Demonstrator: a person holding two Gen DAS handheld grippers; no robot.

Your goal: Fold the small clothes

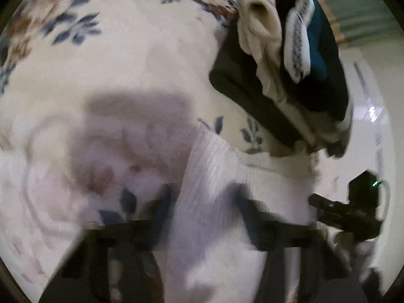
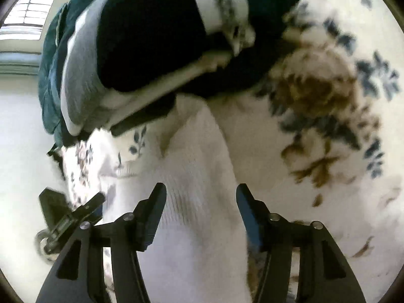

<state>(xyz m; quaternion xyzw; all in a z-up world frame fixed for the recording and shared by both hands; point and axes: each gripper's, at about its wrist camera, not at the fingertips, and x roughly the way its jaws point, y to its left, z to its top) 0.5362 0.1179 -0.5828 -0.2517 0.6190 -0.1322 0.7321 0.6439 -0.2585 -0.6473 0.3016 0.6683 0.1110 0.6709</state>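
White ribbed garment (image 1: 214, 176) between blurred spread jaws, clothes pile (image 1: 285, 68) beyond

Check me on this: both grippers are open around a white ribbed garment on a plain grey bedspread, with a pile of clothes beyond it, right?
Nearly. The bedspread is not plain grey: the right wrist view shows it cream with blue and brown flowers. The rest holds: the right gripper and left gripper sit open around the white ribbed garment, with the pile of clothes beyond it.

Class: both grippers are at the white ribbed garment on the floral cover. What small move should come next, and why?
Probably shut the right gripper on the white ribbed garment: its fingers stand apart with the cloth between them, so nothing is pinched yet. The left gripper is too blurred to judge.
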